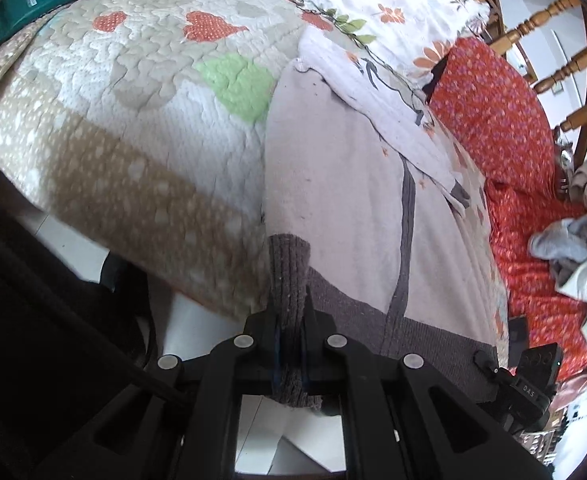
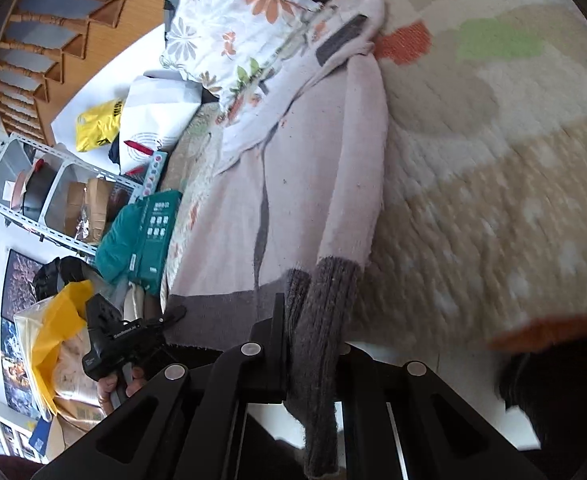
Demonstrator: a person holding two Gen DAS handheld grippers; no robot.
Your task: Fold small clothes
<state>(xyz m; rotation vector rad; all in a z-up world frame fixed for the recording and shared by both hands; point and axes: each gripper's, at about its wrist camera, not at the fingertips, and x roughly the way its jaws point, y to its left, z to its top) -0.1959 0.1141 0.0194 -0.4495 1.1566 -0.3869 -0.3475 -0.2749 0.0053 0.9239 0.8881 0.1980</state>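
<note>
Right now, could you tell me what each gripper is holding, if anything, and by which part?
Both hold the same pale pink sweater. The left gripper and the right gripper are each shut on its dark grey ribbed hem, at opposite bottom corners.

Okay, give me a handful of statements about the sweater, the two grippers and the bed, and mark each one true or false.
1. The left gripper is shut on the sweater's dark ribbed hem. True.
2. The right gripper hangs open, holding nothing. False: it is shut on a dark ribbed band of the same sweater.
3. The sweater is dark with a pale hem. False: its body is pale and its ribbed edges are dark grey.
4. The sweater lies on a patchwork quilt with orange and green patches. True.
5. A floral pillow lies beyond the sweater. True.
</note>
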